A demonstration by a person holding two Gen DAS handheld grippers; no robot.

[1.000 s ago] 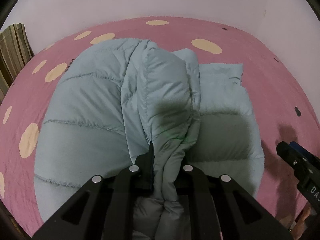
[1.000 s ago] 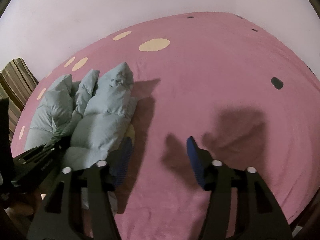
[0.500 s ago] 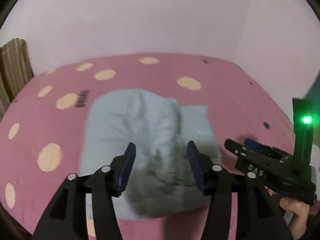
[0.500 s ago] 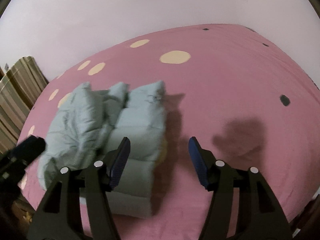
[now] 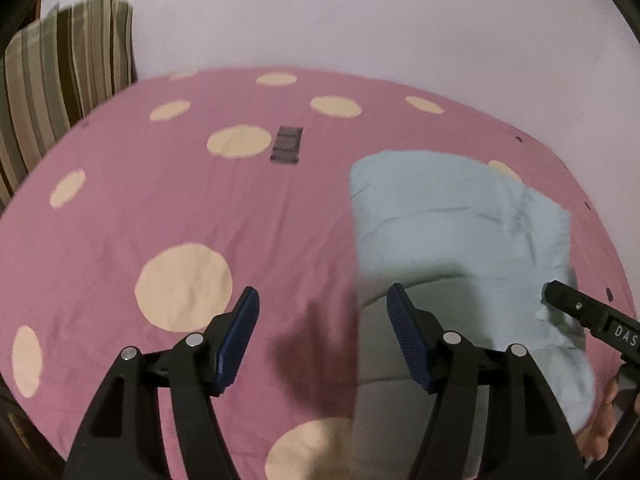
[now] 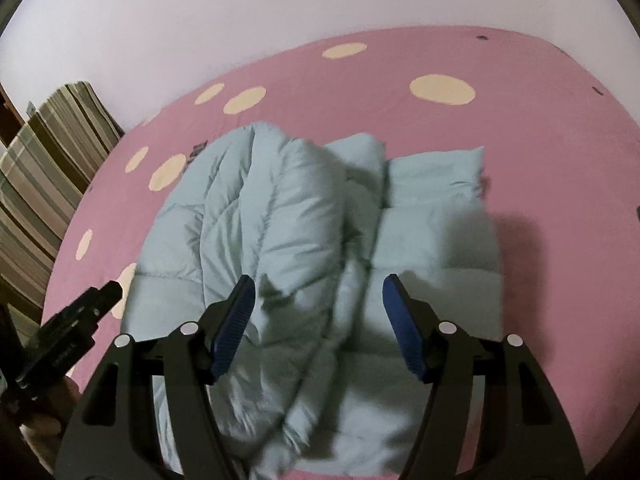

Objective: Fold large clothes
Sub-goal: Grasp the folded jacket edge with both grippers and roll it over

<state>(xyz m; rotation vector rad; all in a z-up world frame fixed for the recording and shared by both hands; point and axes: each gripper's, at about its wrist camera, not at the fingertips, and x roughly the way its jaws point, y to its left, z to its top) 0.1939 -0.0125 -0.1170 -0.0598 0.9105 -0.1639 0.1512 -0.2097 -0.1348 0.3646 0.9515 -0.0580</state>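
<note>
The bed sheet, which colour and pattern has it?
The bed sheet is pink with cream dots, clearest in left wrist view.

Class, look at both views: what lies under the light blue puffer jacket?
The puffer jacket lies on the pink spotted bedsheet, which shows all around it. One cream spot peeks out at its edge. The sheet beneath it is covered.

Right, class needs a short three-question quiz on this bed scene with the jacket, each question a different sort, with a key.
1. True or false: the left gripper is clamped on the puffer jacket.
2. What colour are the large dots on the bedsheet? A green, B cream, C black.
3. Fill in: the right gripper hovers over the ____.

Key: 1 false, its jaws stand apart with only bedsheet behind them. 2 B. 3 jacket.
</note>
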